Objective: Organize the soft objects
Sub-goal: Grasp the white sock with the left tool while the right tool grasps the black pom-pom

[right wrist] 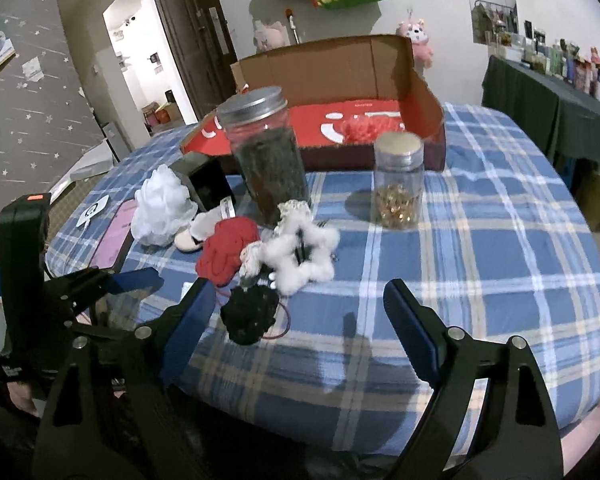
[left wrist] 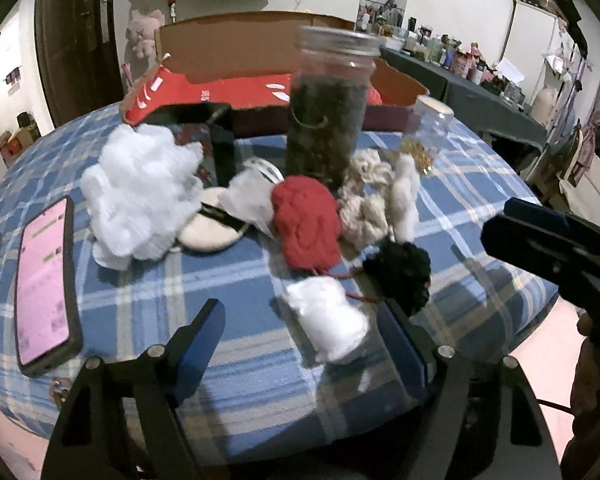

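Lying on the blue plaid tablecloth [left wrist: 228, 272], a small white cotton wad [left wrist: 326, 322] is framed between the spread, empty jaws of the left gripper [left wrist: 300, 332], slightly right of centre. The right gripper [right wrist: 296, 312], likewise agape and empty, is judged farther off.

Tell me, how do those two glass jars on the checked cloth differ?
The tall jar is wider and packed nearly full of dark stuff; the small jar holds only a shallow layer of gold bits. The tall jar stands right against the soft pile, the small jar apart. Both are upright, clear, with metal lids.
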`<state>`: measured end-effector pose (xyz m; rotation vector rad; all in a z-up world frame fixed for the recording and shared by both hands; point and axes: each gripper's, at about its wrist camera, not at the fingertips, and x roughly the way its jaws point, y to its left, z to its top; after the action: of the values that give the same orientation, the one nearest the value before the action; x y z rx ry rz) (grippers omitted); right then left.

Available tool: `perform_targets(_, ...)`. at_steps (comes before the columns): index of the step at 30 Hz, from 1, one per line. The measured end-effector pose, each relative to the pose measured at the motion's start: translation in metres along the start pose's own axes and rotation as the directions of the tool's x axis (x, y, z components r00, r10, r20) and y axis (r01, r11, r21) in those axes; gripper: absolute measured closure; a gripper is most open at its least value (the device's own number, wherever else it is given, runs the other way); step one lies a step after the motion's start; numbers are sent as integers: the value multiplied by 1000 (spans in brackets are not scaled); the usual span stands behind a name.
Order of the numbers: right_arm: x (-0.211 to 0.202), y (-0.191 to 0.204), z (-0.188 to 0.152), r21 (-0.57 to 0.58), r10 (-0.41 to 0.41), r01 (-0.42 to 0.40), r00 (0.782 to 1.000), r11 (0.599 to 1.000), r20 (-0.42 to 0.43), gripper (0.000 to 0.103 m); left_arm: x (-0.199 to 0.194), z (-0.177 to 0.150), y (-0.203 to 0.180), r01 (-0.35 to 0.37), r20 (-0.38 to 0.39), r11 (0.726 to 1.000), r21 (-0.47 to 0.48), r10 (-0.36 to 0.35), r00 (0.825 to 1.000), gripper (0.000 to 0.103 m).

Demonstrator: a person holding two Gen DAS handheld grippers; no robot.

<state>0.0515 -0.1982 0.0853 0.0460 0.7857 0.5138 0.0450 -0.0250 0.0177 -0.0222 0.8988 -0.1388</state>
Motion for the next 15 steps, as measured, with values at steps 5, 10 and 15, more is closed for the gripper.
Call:
perform_targets(5,9,2,-7,15,16,-15,1000,1000,-22,17,6,-3,2,-15,-9,1000,-10,15,1000,36)
perform_targets(10,24,12,-14,8,40,-40,997,999,-62,26,3,-5,12,-19,7,999,-26,20,1000,51)
perform_targets(15,41,17,-19,19,64,-62,993,998,-104,37,1,-5,21,-8,17,999,-44,9,1000,66)
